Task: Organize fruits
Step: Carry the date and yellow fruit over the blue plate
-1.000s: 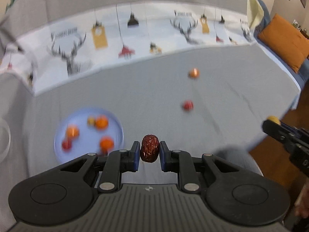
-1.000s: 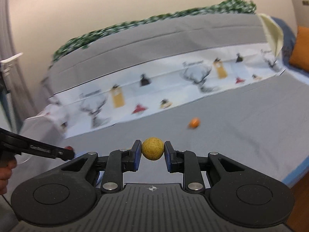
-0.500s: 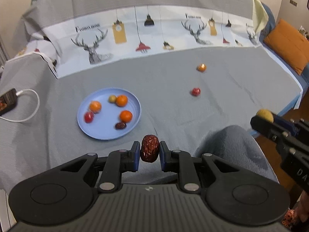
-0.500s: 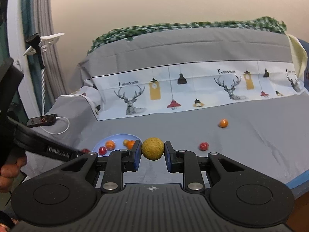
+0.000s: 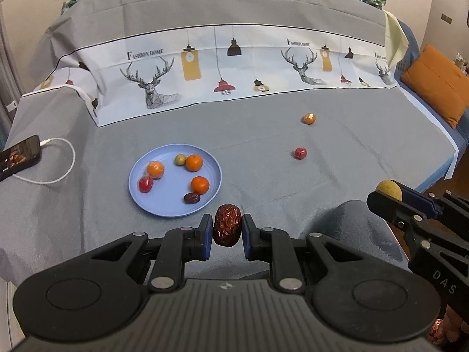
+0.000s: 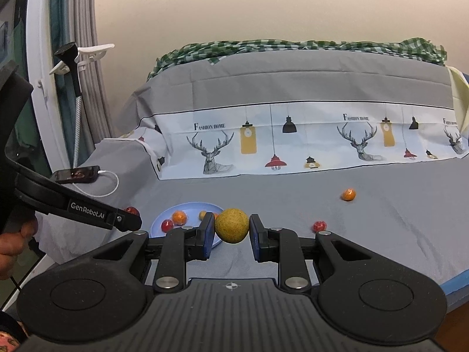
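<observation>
Carrying to plate [image 5: 140, 202] at 11 o'clock | left gripper [image 5: 227, 236] clamping date [image 5: 227, 225] | right gripper [image 6: 231, 236] clamping yellow ball [image 6: 231, 225] | next: lowering over plate, releasing

A home, likely a living room or bedroom: sofa or bed under a grey sheet [image 5: 263, 158] printed with deer and lamps, orange cushion [image 5: 436, 85], phone [image 5: 19, 157] charging on a cable [image 5: 58, 158], curtain [image 6: 88, 88], checked blanket [image 6: 293, 48], plain wall [image 6: 263, 6].

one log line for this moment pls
left gripper: shut on date | right gripper: shut on yellow fruit | plate: six fruits | sheet: two loose
</observation>
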Action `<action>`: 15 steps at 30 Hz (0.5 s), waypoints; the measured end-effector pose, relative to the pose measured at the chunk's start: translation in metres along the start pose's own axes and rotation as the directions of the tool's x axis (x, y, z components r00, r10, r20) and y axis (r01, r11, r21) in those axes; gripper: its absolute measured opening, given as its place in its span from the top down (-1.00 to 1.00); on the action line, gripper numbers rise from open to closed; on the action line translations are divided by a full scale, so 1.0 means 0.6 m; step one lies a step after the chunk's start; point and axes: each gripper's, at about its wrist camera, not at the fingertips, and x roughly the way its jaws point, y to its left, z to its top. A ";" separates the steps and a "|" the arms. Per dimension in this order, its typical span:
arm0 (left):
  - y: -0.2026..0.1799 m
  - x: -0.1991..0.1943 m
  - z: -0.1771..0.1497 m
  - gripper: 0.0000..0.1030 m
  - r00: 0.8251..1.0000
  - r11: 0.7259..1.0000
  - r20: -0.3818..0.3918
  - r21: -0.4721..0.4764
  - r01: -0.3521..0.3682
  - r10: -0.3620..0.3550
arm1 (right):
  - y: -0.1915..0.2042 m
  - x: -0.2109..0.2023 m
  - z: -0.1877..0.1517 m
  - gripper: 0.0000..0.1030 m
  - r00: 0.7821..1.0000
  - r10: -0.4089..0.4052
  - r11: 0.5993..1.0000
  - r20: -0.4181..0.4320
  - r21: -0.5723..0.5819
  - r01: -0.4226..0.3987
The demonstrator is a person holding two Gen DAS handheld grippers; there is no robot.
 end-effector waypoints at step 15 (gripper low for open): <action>0.052 -0.001 0.017 0.56 1.000 0.999 0.015 -0.039 -0.025 0.025 | 0.038 0.042 0.008 0.49 0.996 0.027 0.997 -0.080 -0.076 -0.033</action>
